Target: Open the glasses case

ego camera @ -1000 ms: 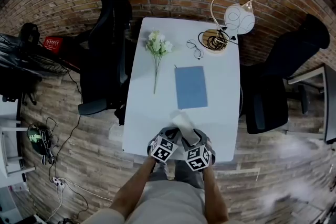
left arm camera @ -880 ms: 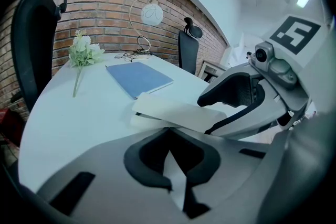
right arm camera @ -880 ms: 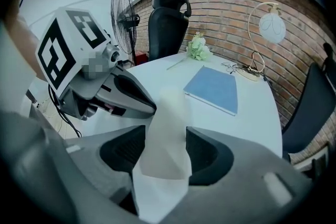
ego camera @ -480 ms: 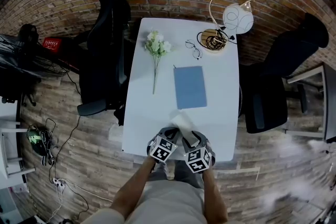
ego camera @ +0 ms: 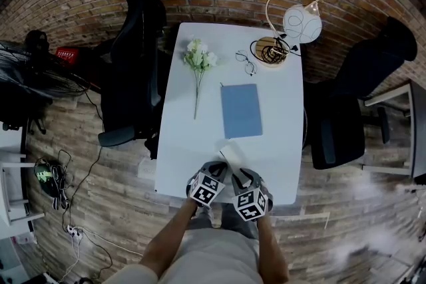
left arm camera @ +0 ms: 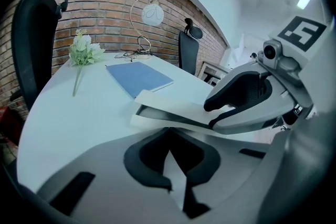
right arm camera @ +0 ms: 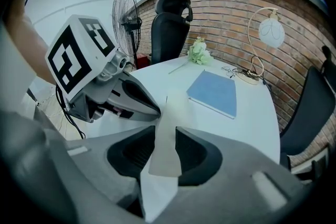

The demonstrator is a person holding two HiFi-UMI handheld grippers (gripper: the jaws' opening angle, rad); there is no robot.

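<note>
Holds the white glasses case at the table's near edge, lid raised a crack; contents unreadable. Pinches its near edge with the left claw, jaws nearly together. Clamps the lid flap in the right claw, jaws just narrowed onto it. Presents less white flap in the head view than a second ago. Reveals the dark slit under the lid only in the left gripper view.
</note>
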